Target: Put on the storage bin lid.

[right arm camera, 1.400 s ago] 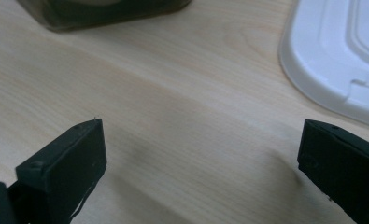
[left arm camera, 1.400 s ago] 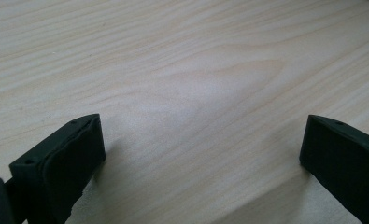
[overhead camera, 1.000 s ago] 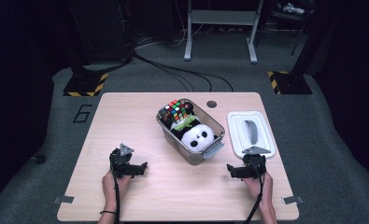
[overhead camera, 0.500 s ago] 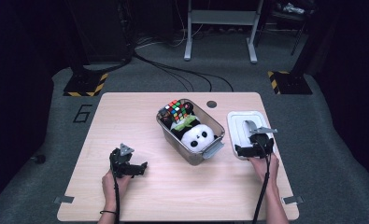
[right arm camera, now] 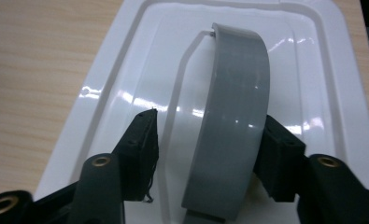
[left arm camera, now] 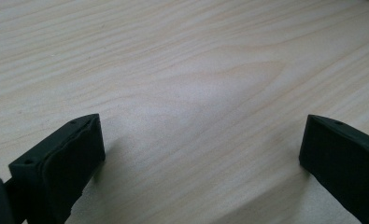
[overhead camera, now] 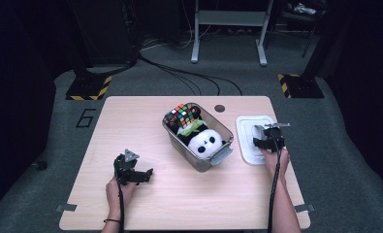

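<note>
Jaws of the right gripper (right arm camera: 205, 154) have just been closing and now stand either side of the grey handle (right arm camera: 233, 126) on the white lid (right arm camera: 313, 93). The right-hand jaw touches the handle's edge, while a gap remains at the left-hand one, so the handle looks not yet clamped, though the angle makes this hard to judge. In the high view the right gripper (overhead camera: 266, 141) sits over the lid (overhead camera: 246, 127), which lies flat on the counter (overhead camera: 131, 121) just beside the clear bin (overhead camera: 218, 158), at its right.

The bin holds a panda plush (overhead camera: 206, 142), a colourful puzzle cube (overhead camera: 182, 114) and something green between them.

The left gripper (overhead camera: 133, 174) rests low near the counter's front left, well apart from the bin. In its own view the left gripper (left arm camera: 201, 154) has its jaws wide apart, with bare wood between them.
</note>
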{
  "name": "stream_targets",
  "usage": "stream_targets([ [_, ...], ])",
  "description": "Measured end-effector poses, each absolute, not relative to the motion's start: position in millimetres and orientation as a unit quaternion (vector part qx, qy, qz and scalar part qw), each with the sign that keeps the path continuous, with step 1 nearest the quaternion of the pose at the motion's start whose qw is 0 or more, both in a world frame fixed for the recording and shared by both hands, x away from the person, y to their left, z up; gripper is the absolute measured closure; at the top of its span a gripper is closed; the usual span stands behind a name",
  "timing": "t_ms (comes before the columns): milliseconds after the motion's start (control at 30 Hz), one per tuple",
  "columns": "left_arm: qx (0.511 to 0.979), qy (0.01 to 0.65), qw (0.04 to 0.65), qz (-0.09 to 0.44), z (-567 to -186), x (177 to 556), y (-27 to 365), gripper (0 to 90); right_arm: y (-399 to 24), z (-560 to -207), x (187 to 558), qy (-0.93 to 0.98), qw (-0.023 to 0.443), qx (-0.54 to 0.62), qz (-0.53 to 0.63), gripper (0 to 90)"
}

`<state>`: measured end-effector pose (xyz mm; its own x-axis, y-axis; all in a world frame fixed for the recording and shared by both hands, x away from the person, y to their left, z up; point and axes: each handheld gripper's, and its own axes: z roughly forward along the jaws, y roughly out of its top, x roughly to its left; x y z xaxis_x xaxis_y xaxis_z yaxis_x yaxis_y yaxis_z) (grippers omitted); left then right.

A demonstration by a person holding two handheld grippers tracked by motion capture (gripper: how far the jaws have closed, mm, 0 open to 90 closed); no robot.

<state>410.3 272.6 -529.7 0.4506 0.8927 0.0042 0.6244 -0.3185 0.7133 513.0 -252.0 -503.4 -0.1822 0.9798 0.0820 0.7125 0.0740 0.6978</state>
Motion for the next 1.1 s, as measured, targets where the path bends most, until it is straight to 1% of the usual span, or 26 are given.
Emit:
stream_targets([
  [33,0.786,0.483,0.328,0.204,-530,410,273,0.0,-255,-503,512,0.699,0.217,0.602,0.319,61.9],
  [133,0.784,0.483,0.331,0.206,-530,410,272,0.0,-259,-500,508,0.695,0.211,0.6,0.335,66.2],
  [467,0.785,0.483,0.329,0.204,-530,410,273,0.1,-249,-471,489,0.709,0.225,0.564,0.359,66.5],
  [1100,0.786,0.482,0.33,0.203,-530,411,273,0.1,-250,-429,475,0.713,0.25,0.542,0.368,66.6],
])
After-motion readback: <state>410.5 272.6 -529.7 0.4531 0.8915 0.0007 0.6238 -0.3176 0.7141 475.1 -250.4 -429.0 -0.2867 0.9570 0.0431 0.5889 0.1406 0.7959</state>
